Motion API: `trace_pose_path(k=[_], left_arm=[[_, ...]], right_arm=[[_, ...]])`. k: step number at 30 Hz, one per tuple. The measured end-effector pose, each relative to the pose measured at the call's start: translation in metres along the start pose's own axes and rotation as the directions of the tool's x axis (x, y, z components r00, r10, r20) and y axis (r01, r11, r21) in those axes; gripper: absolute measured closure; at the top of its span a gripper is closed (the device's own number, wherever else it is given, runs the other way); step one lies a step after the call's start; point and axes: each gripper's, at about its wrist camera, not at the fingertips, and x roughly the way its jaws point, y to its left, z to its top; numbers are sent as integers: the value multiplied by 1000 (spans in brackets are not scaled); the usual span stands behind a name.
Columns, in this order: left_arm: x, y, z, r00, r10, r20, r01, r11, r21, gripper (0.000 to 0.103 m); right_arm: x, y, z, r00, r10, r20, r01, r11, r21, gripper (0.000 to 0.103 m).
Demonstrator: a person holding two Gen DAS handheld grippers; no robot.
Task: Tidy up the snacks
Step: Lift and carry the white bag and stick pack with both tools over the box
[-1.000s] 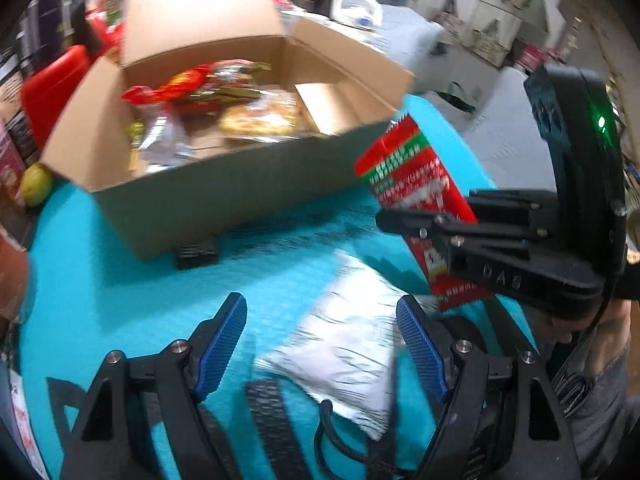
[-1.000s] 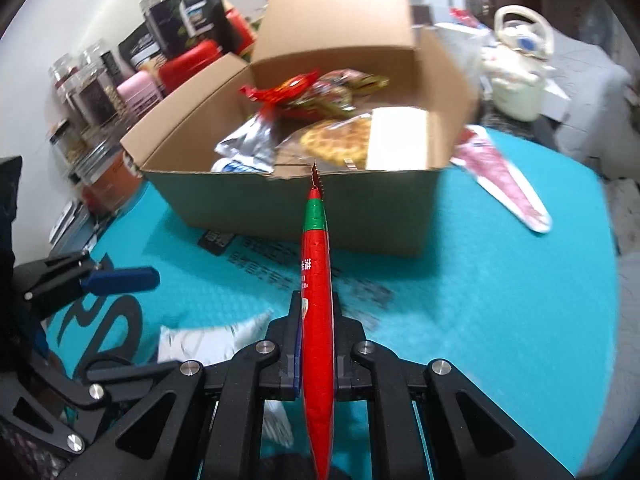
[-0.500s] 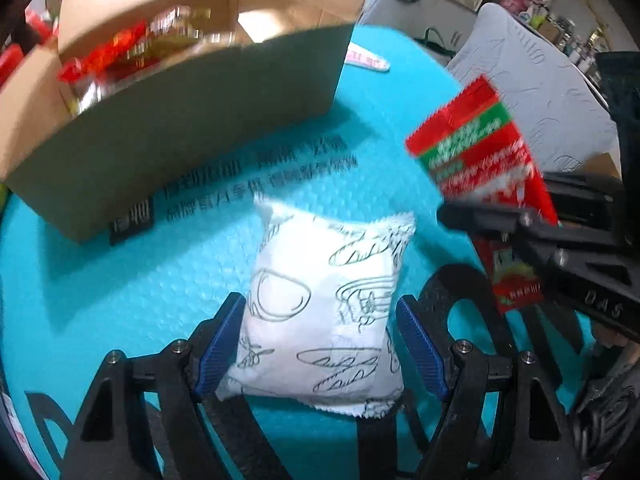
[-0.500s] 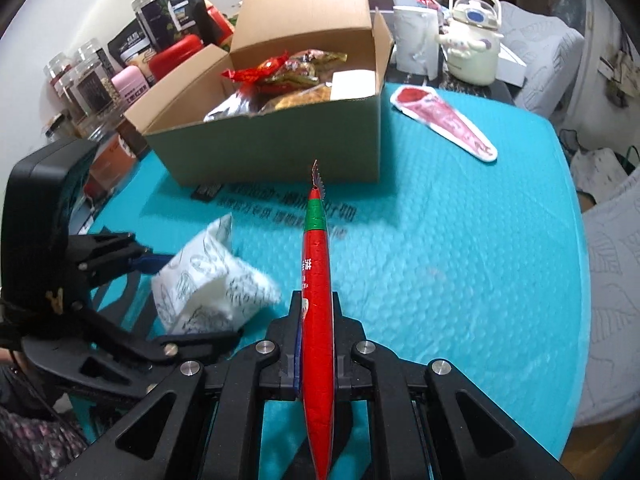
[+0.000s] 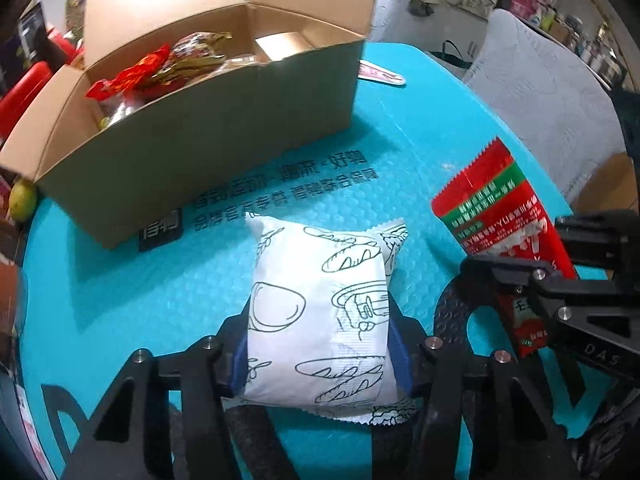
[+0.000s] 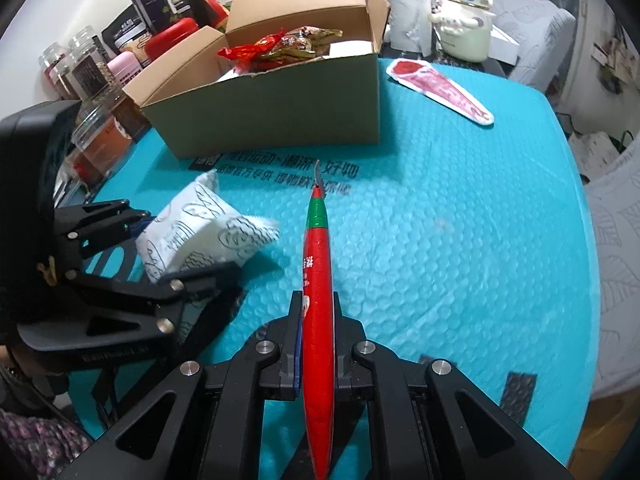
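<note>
My left gripper (image 5: pixel 320 354) is shut on a white snack packet with line drawings of bread (image 5: pixel 320 312), just above the teal mat; the packet also shows in the right wrist view (image 6: pixel 200 224). My right gripper (image 6: pixel 316 344) is shut on a flat red and green snack packet (image 6: pixel 317 280), held upright on edge; the packet shows in the left wrist view (image 5: pixel 500 216) to the right. An open cardboard box (image 5: pixel 208 132) with several snacks inside stands behind both; it also shows in the right wrist view (image 6: pixel 280 108).
A pink and white flat packet (image 6: pixel 440 88) lies on the teal mat (image 6: pixel 460 240) right of the box. Jars and tins (image 6: pixel 92 80) stand at the left, a white kettle (image 6: pixel 464 16) behind. A green fruit (image 5: pixel 22 200) sits left of the box.
My left gripper has closed on the white bread packet, which lay between its open fingers. Both grippers have drawn back from the box; the right one still holds the red packet.
</note>
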Motion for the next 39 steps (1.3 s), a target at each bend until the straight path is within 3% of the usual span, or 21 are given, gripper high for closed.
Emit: trace_pose_path(k=[19, 25, 30, 34, 36, 39], left_arm=[[-39, 30, -30, 999, 7, 51, -4, 998, -59, 51], [-44, 36, -42, 999, 3, 40, -1, 999, -44, 51], [-29, 46, -51, 1000, -26, -18, 24, 997, -71, 50], [-26, 42, -52, 1000, -7, -9, 7, 1000, -28, 45], [-21, 29, -53, 1000, 29, 2, -29, 998, 50, 28], [-20, 27, -55, 999, 23, 30, -24, 998, 52, 30]], right_arm=[[-3, 49, -6, 999, 17, 35, -16, 999, -45, 93], [-2, 65, -12, 999, 26, 41, -24, 999, -47, 93], [3, 74, -15, 999, 25, 28, -23, 999, -39, 93], [4, 77, -16, 1000, 9, 23, -9, 1000, -23, 93], [5, 77, -17, 1000, 1, 19, -1, 1000, -14, 93], [7, 76, -19, 1000, -12, 12, 12, 1000, 1, 93]])
